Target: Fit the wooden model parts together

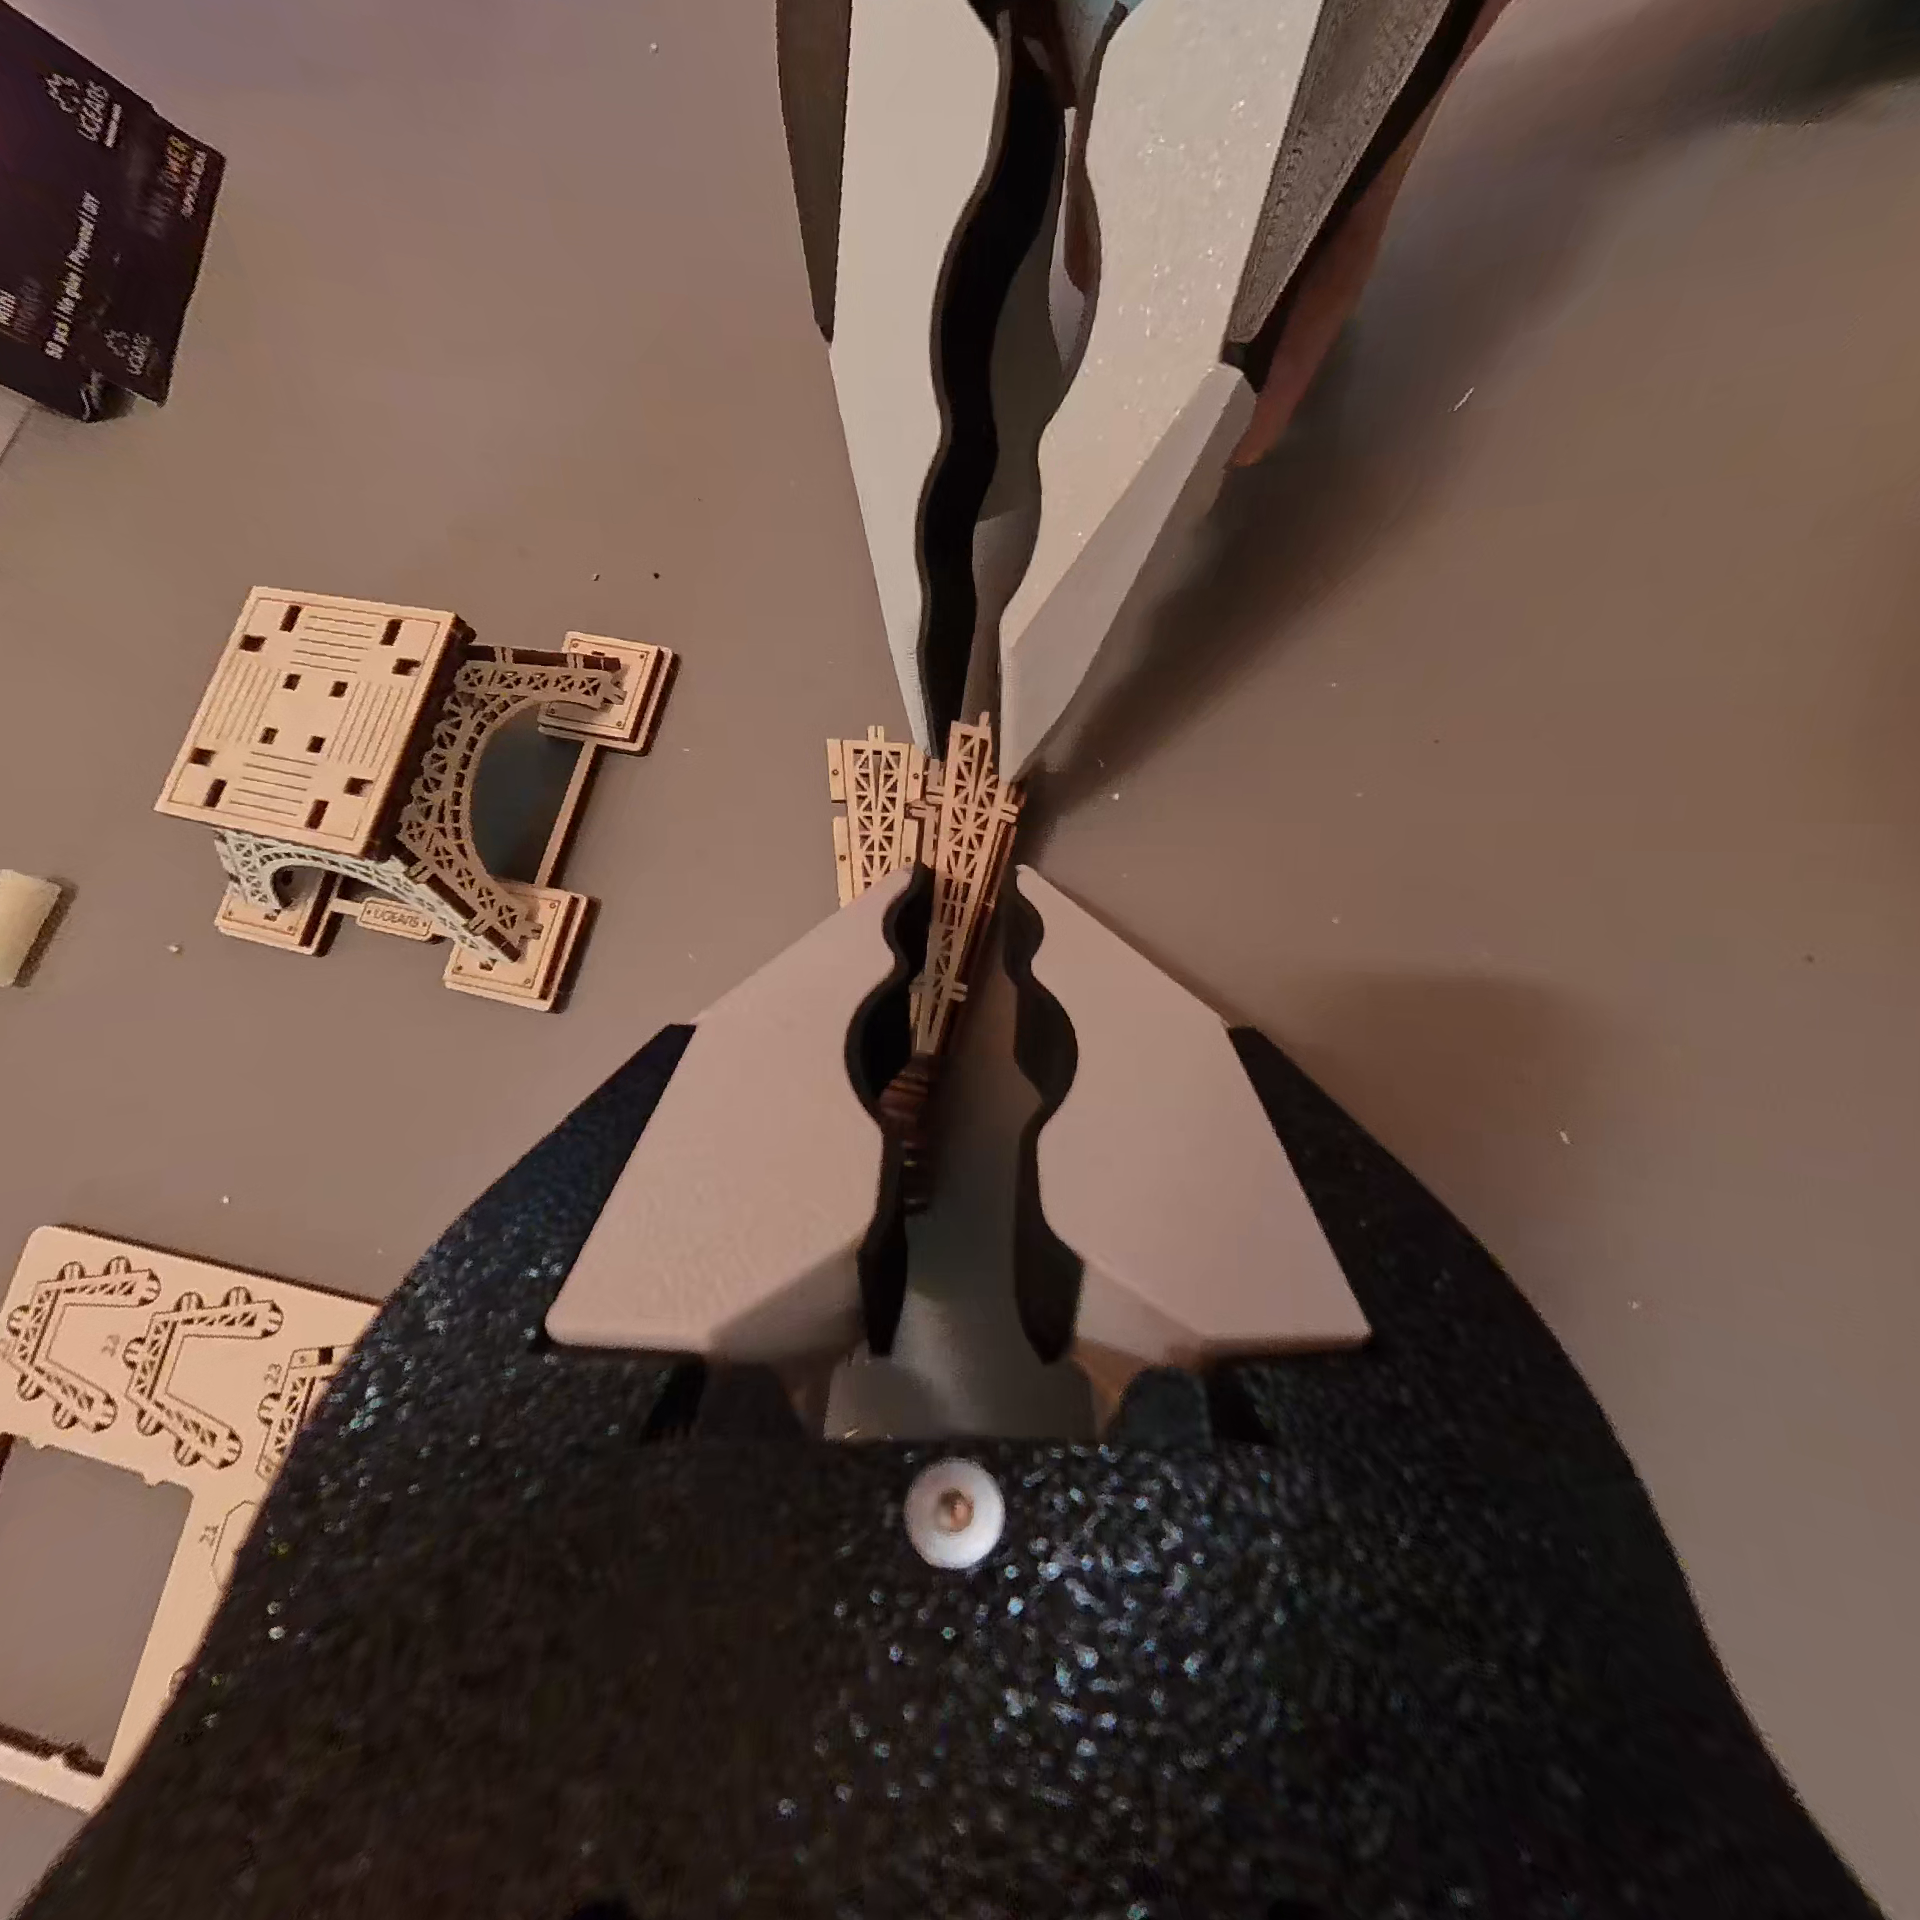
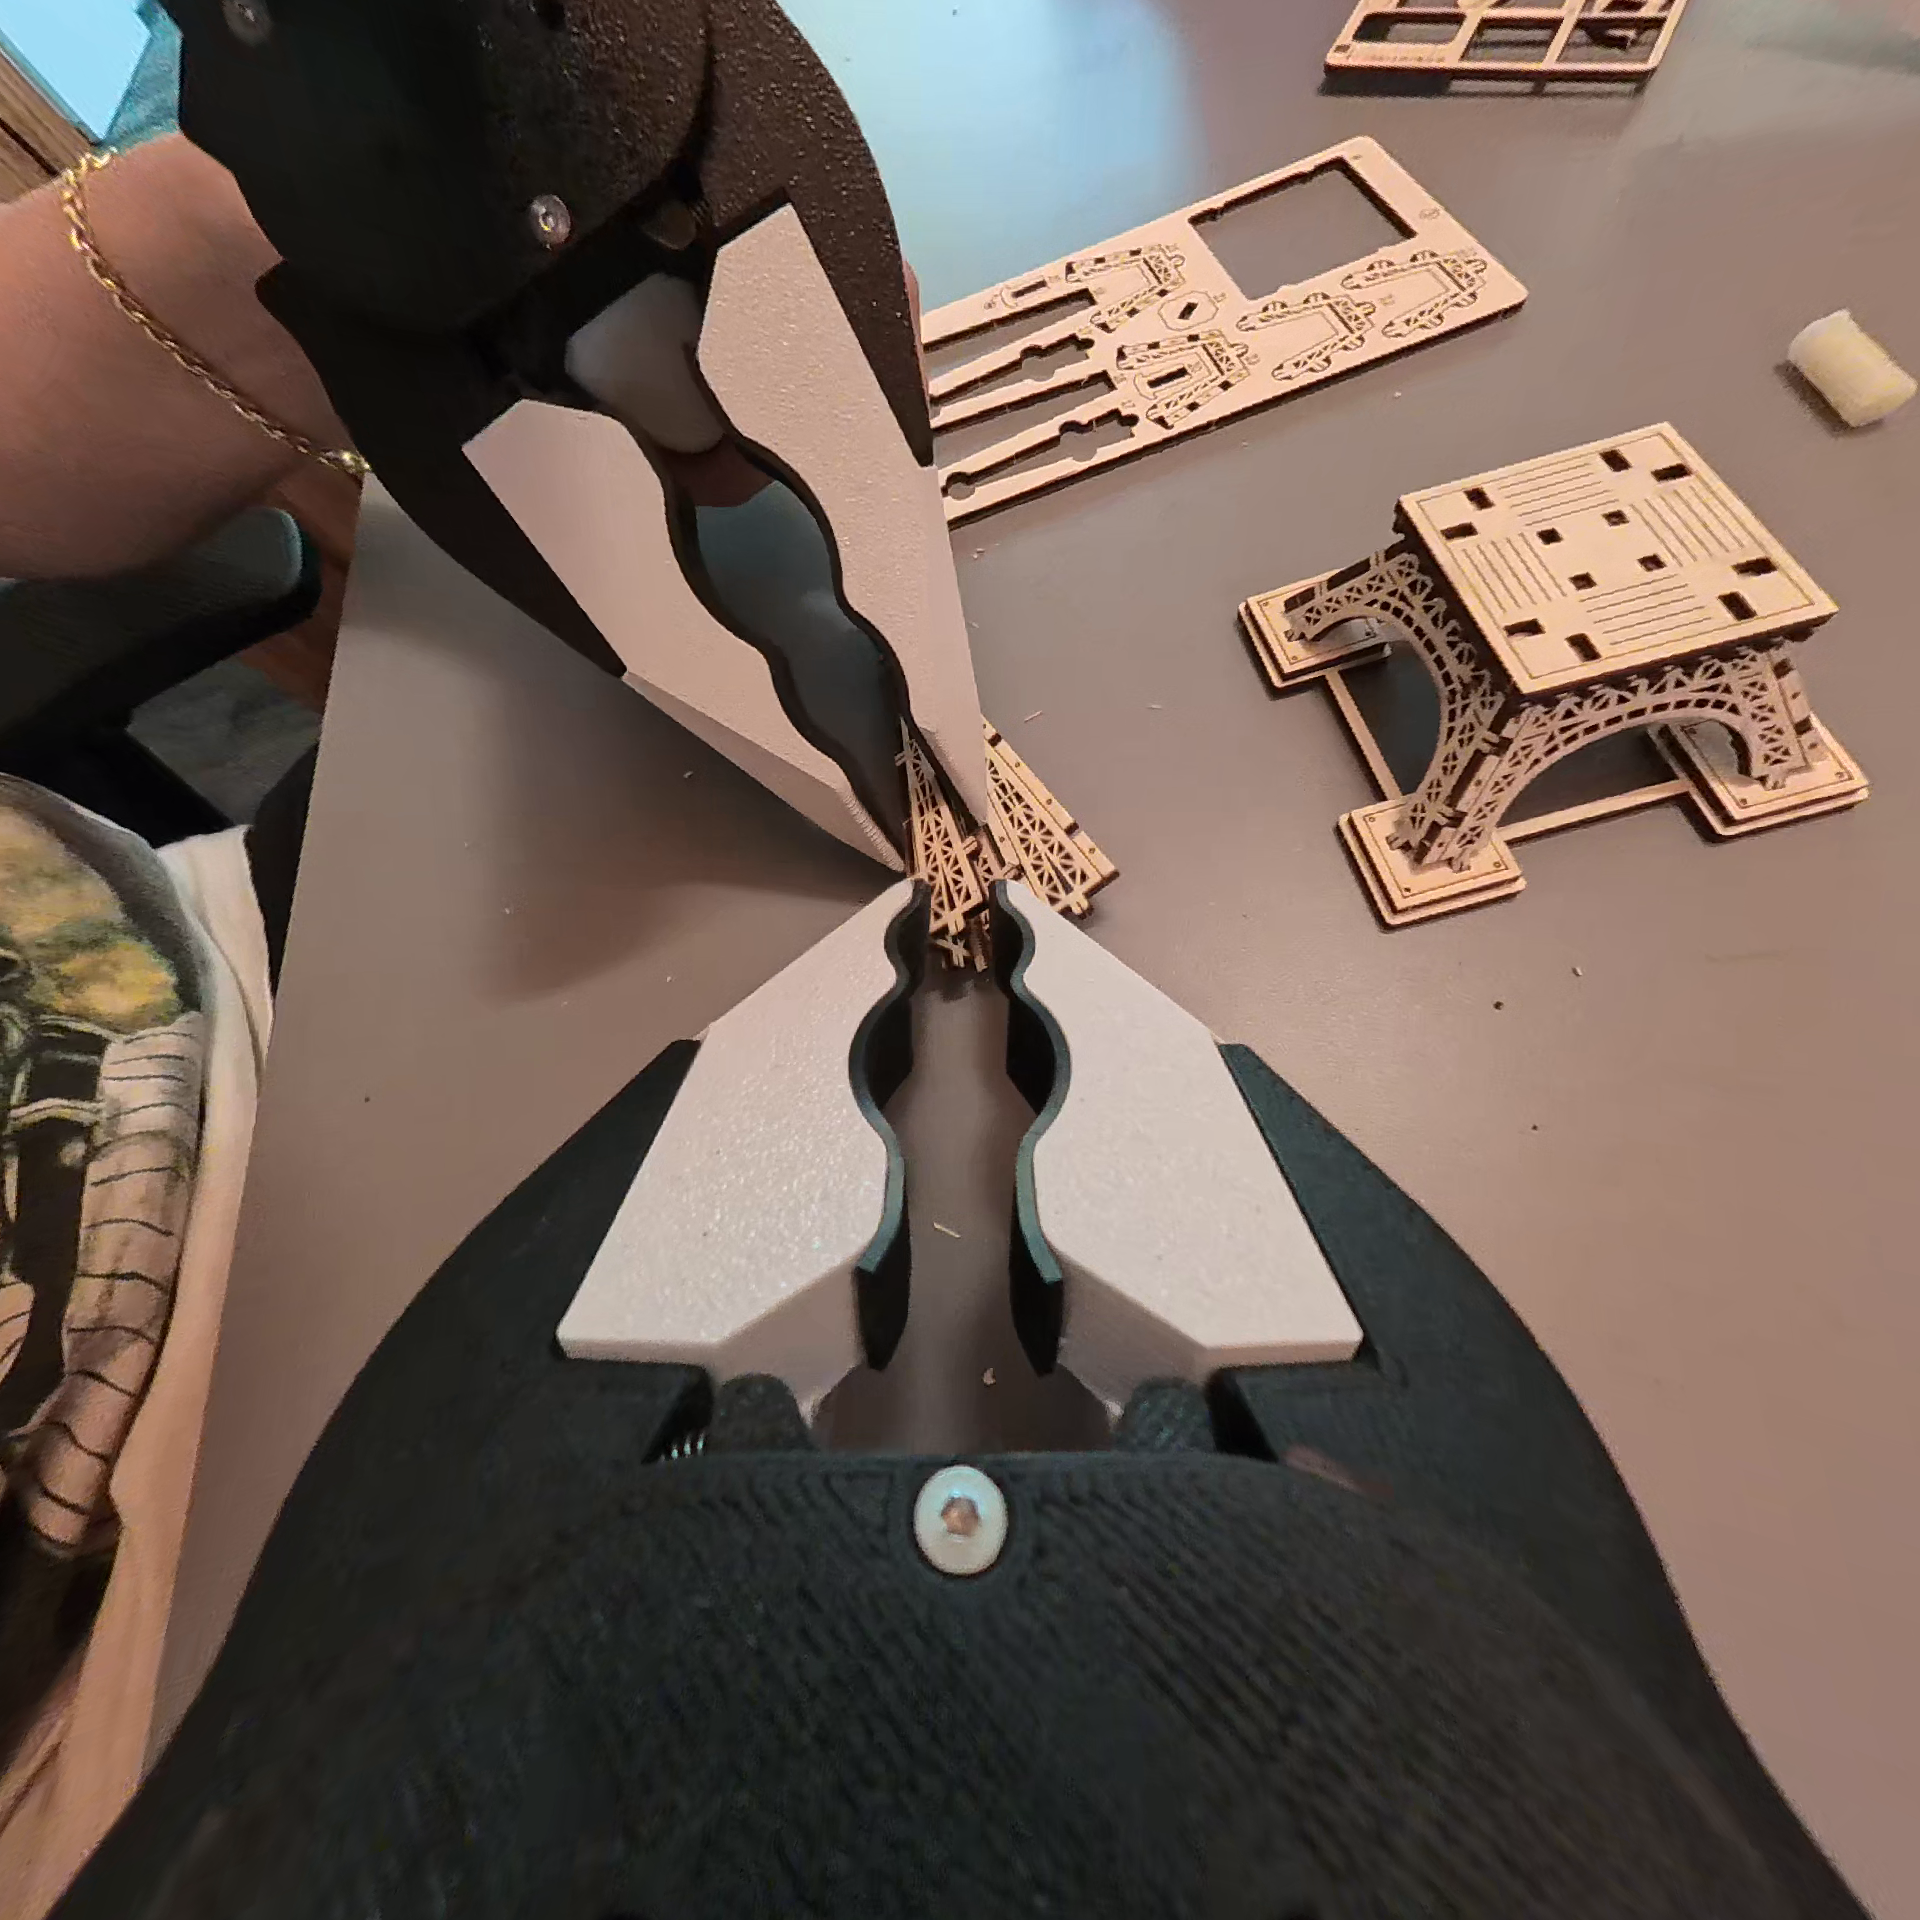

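Observation:
A slim wooden lattice tower section (image 1: 961,831) is held between both grippers just above the grey table (image 1: 1455,831). My left gripper (image 1: 966,883) is shut on its narrow end. My right gripper (image 1: 971,743) comes in from the far side and is shut on the wider end. In the right wrist view the right gripper (image 2: 958,894) pinches the lattice section (image 2: 940,842), with the left gripper (image 2: 930,805) meeting it tip to tip. A second lattice panel (image 1: 868,821) lies flat on the table beside them (image 2: 1044,831). The arched tower base (image 1: 312,748) stands apart (image 2: 1600,561).
Punched wooden part sheets (image 1: 156,1351) lie on the table (image 2: 1226,332), with another sheet (image 2: 1507,42) farther off. A dark box (image 1: 94,208) and a small whitish block (image 2: 1855,369) lie nearby. A person's arm (image 2: 156,343) and the table edge (image 2: 312,727) are on the left.

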{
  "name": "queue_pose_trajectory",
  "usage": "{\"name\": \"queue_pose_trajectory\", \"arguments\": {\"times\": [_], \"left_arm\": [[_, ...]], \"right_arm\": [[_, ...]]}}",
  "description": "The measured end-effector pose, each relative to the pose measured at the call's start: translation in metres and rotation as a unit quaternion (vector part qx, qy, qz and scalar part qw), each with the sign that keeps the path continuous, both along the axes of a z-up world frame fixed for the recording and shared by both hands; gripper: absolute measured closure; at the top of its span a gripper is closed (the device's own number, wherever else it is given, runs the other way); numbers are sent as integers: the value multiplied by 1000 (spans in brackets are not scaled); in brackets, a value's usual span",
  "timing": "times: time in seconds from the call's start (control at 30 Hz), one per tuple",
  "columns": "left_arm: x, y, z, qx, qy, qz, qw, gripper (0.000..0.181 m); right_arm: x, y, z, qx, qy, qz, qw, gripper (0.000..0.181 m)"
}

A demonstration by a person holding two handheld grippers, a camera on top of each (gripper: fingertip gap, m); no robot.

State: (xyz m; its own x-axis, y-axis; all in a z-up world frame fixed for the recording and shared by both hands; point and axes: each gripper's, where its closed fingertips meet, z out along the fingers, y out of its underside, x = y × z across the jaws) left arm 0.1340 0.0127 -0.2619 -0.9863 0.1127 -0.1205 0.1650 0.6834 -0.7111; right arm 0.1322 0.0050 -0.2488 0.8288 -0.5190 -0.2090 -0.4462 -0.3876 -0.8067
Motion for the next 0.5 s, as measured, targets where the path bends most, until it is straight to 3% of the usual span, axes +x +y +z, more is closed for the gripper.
{"name": "queue_pose_trajectory", "arguments": {"times": [0.5], "left_arm": [[3, -12, 4, -11, -32, -16, 999, 170]], "right_arm": [[2, -3, -8, -39, -16, 4, 999, 178]]}}
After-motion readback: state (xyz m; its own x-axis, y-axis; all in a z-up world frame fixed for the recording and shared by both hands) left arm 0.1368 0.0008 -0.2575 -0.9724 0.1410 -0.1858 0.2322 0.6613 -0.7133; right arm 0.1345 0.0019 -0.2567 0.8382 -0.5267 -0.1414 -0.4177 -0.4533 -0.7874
